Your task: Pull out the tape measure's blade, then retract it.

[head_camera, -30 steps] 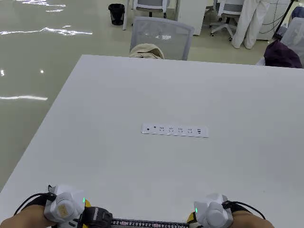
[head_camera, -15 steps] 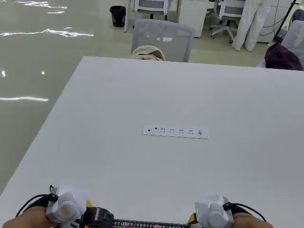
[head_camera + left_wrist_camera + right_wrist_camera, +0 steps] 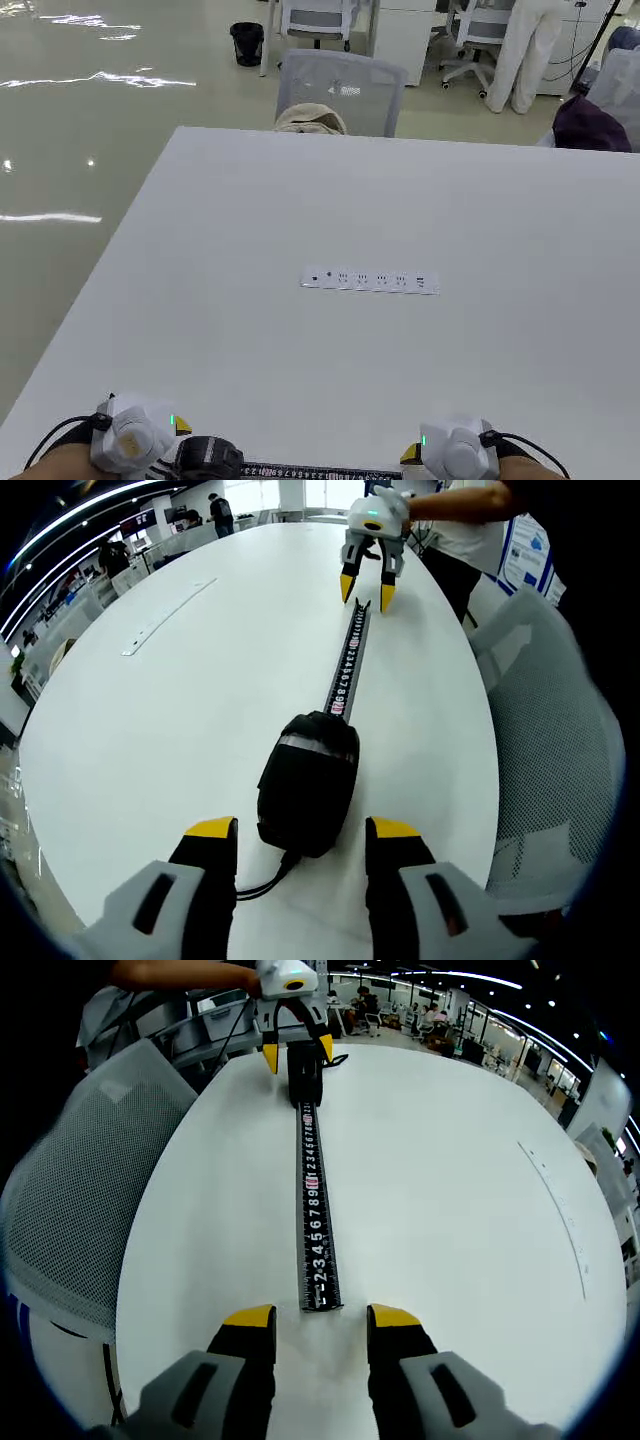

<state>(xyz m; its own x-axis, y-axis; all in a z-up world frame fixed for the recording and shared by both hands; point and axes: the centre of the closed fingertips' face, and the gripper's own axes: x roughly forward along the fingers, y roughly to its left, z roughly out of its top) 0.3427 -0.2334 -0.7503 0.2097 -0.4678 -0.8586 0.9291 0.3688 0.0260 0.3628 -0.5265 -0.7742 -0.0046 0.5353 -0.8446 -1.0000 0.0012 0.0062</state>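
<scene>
The black tape measure case (image 3: pixel 308 795) lies on the white table (image 3: pixel 300 200) with its rear end between the yellow fingertips of my left gripper (image 3: pixel 302 832), which is open with gaps on both sides. Its black blade (image 3: pixel 348 665) stretches flat across the table toward my right gripper (image 3: pixel 370 580). The blade's end (image 3: pixel 320 1298) rests just ahead of the open right gripper (image 3: pixel 322 1317), untouched. At the table's near edge sit the left gripper (image 3: pixel 175 445), case (image 3: pixel 205 460), blade (image 3: pixel 320 472) and right gripper (image 3: pixel 412 462).
A white power strip (image 3: pixel 368 282) is set in the table's middle. A grey mesh chair (image 3: pixel 342 90) stands at the far edge, another mesh chair (image 3: pixel 80 1160) beside the near edge. A person stands far back right.
The head camera has tilted a little. Grippers, case and blade stand as before.
</scene>
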